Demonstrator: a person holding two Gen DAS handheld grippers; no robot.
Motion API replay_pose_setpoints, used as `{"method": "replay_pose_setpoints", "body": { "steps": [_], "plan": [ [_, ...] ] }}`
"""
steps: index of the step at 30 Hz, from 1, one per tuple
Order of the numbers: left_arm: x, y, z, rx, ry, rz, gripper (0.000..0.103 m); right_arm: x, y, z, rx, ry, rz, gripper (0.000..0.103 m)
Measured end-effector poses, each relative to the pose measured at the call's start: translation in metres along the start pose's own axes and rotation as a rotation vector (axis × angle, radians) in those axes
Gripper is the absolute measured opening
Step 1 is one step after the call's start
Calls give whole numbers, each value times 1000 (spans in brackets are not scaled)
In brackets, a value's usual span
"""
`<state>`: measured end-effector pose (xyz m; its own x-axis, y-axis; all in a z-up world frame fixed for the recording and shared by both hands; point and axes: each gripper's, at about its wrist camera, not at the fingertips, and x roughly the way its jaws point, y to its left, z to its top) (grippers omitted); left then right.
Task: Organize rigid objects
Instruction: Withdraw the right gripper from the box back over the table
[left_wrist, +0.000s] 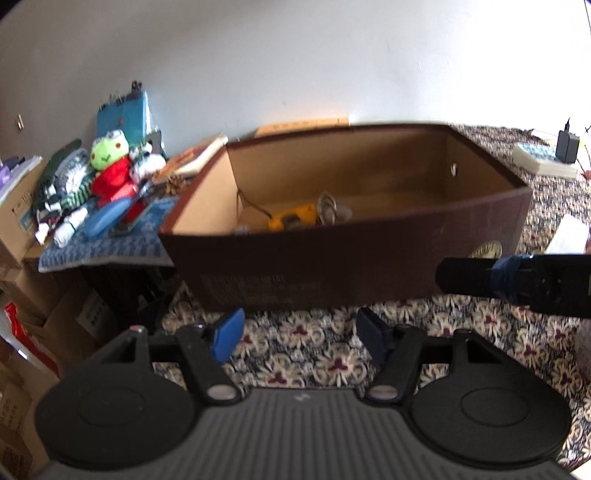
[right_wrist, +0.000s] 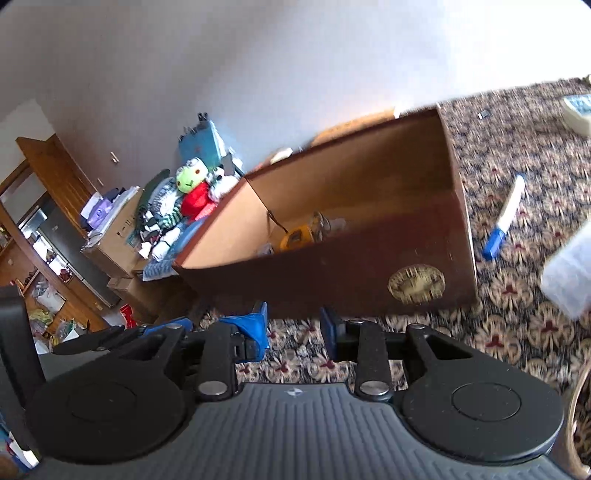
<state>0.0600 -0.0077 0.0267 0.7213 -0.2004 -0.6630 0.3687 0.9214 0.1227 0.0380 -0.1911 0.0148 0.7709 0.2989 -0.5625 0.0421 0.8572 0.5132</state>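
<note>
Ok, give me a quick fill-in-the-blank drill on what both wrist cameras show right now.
1. The open brown cardboard box stands on a patterned ____.
2. The yellow tool lies ____ the box.
3. The blue-capped white marker lies on the floor ____ the box.
4. Between the left gripper pads there is ____.

Missing words: carpet; inside; outside; nothing

Open-topped box (left_wrist: 332, 254) blocks ahead (bare carpet (left_wrist: 306, 354) before it).
</note>
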Motion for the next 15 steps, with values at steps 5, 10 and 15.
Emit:
{"method": "replay_pose_setpoints", "body": {
  "steps": [5, 10, 15],
  "plan": [
    [6, -1, -12, -20, 26, 8, 69, -1, -4, -11, 30, 5, 0, 14],
    [6, -6, -17, -17, 32, 1, 69, -5, -6, -19, 49, 7, -15, 14],
    [2, -11, -19, -15, 44, -16, 69, -15, -1, -22, 16, -18, -68, 14]
  ]
}}
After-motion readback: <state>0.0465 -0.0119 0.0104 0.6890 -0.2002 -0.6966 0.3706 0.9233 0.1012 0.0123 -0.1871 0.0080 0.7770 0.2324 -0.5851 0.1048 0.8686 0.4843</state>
